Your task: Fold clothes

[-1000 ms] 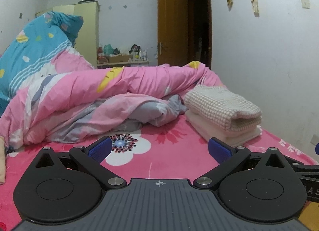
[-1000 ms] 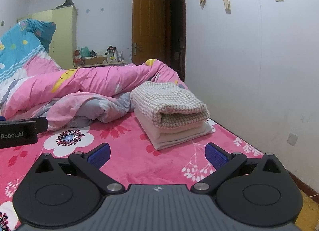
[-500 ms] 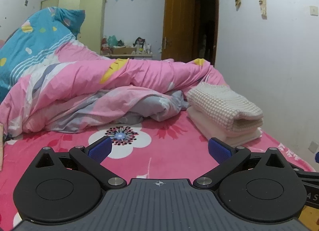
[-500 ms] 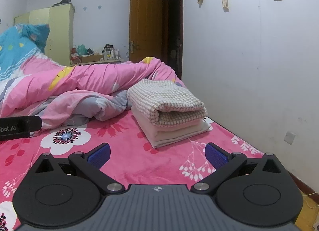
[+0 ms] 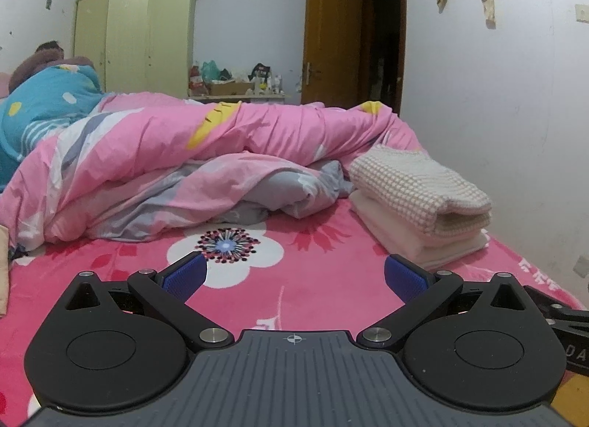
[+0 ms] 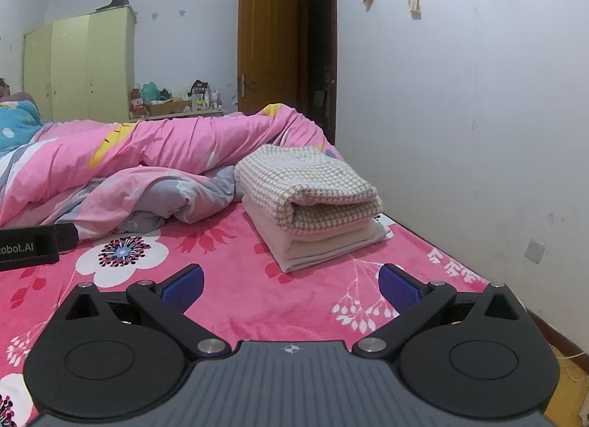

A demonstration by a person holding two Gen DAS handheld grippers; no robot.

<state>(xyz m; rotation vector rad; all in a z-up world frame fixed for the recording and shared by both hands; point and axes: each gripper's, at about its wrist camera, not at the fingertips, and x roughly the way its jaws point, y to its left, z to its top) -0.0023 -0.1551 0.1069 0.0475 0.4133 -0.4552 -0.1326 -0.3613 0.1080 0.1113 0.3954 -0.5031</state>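
Observation:
A stack of folded clothes (image 5: 419, 202) (image 6: 309, 202) lies on the pink flowered bed sheet (image 5: 316, 279) (image 6: 250, 290) near the bed's right edge: a checked beige garment on top of pale pink and white pieces. My left gripper (image 5: 293, 276) hovers over the sheet, open and holding nothing, with the stack ahead to its right. My right gripper (image 6: 291, 286) is also open and holds nothing, the stack straight ahead of it. The black body of the left gripper (image 6: 33, 244) shows at the right wrist view's left edge.
A rumpled pink duvet (image 5: 191, 165) (image 6: 121, 165) fills the back of the bed, with a blue cushion (image 5: 40, 106) at far left. The white wall (image 6: 478, 132) runs along the bed's right side. A wooden door (image 5: 331, 33) and a yellow wardrobe (image 5: 140, 40) stand behind.
Both cameras have tilted or dropped slightly, so the duvet and blue cushion sit lower in view. The folded stack has stayed put and both grippers have stayed open.

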